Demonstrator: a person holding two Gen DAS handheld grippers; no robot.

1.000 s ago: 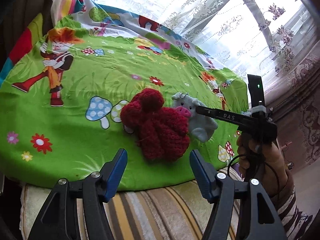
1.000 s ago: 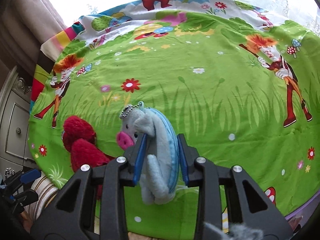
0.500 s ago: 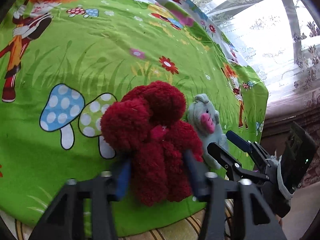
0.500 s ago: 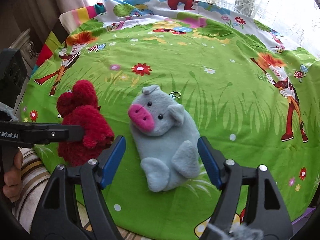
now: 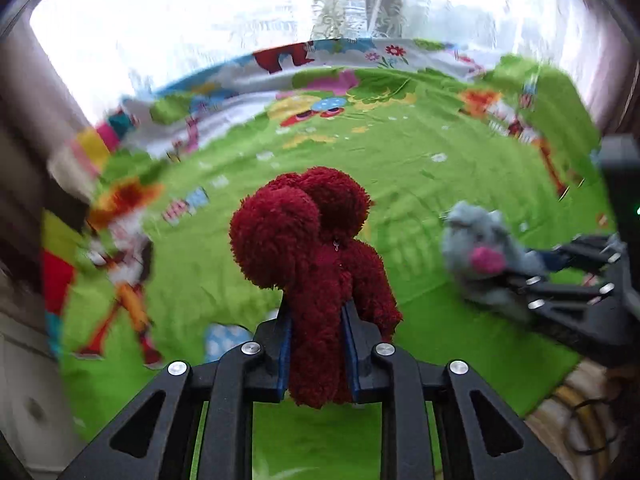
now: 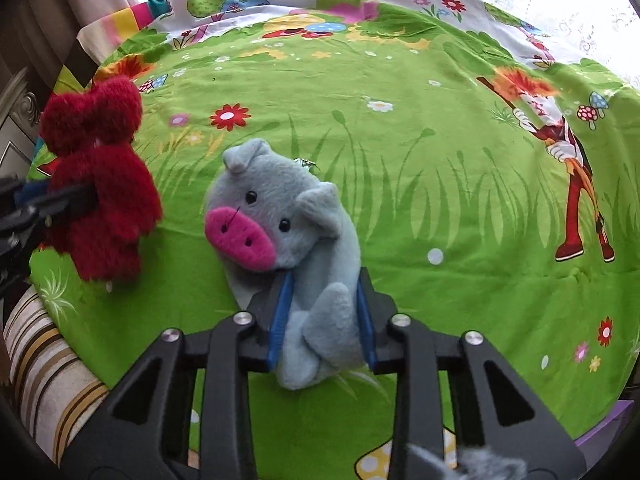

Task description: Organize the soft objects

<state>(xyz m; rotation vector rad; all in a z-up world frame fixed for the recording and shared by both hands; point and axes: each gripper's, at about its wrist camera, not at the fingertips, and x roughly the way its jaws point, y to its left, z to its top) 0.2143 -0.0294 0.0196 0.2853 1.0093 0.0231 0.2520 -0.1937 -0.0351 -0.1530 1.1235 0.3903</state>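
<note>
My left gripper [image 5: 316,332] is shut on a dark red fuzzy plush toy [image 5: 316,252] and holds it upright above the green cartoon sheet [image 5: 420,184]. My right gripper [image 6: 322,320] is shut on the lower body of a grey plush pig [image 6: 280,220] with a pink snout. In the left wrist view the pig [image 5: 480,252] sits at the right, held by the right gripper [image 5: 516,276]. In the right wrist view the red plush [image 6: 100,184] is at the left, clamped by the left gripper [image 6: 76,200].
The green cartoon sheet [image 6: 400,120] covers a rounded cushion with striped fabric [image 6: 44,360] at its front edge. Lace curtains and a bright window [image 5: 240,20] stand behind. A carved cabinet [image 6: 16,120] is at the left.
Both grippers have closed: the left one on the red plush, the right one on the grey pig. The left gripper has lifted and turned with the red plush, blurring its view.
</note>
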